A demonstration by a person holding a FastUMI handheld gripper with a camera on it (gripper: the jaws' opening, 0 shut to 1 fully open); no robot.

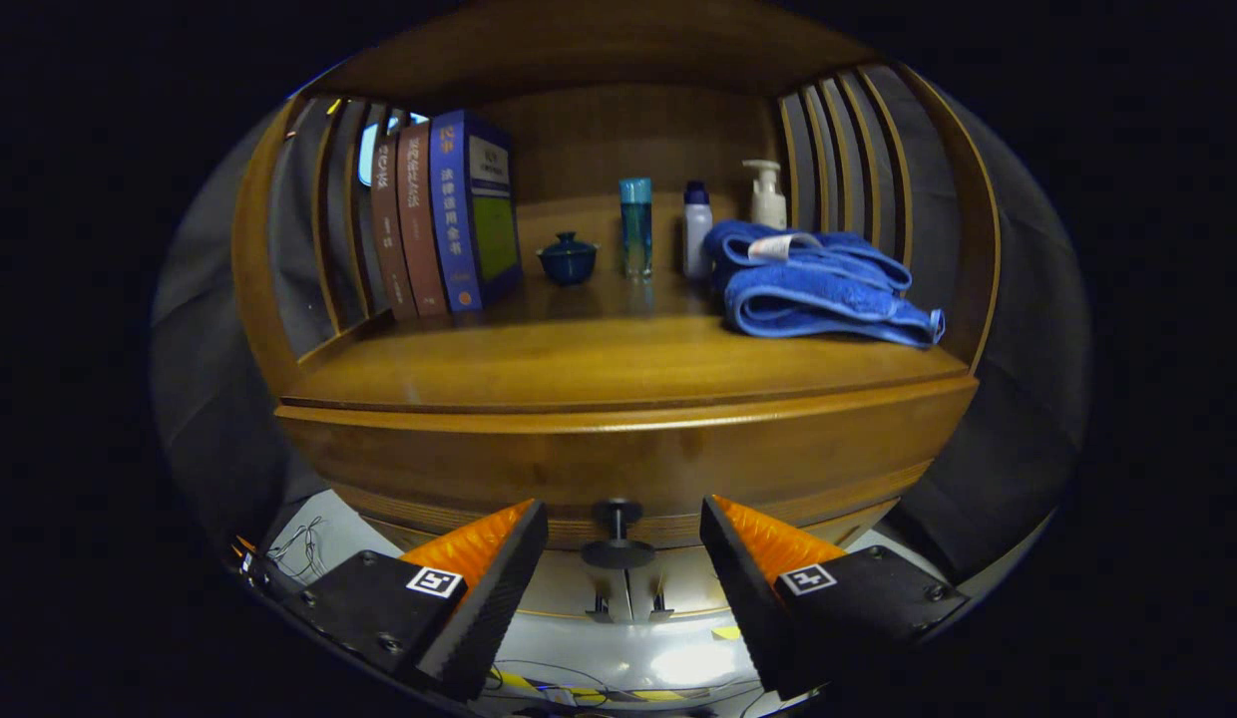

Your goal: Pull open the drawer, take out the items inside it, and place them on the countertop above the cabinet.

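A wooden cabinet stands before me with its drawer front (618, 464) closed below the countertop (599, 364). A small dark round knob (618, 538) sticks out of the drawer front's lower middle. My gripper (623, 524) is open, its two fingers on either side of the knob without touching it. The drawer's contents are hidden behind the closed front.
On the countertop stand three books (444, 224) at the left, a small dark blue lidded pot (568, 257), a teal bottle (635, 227), a white bottle (696, 229), a pump bottle (768, 194) and a folded blue towel (818, 284). Slatted wooden sides enclose the shelf.
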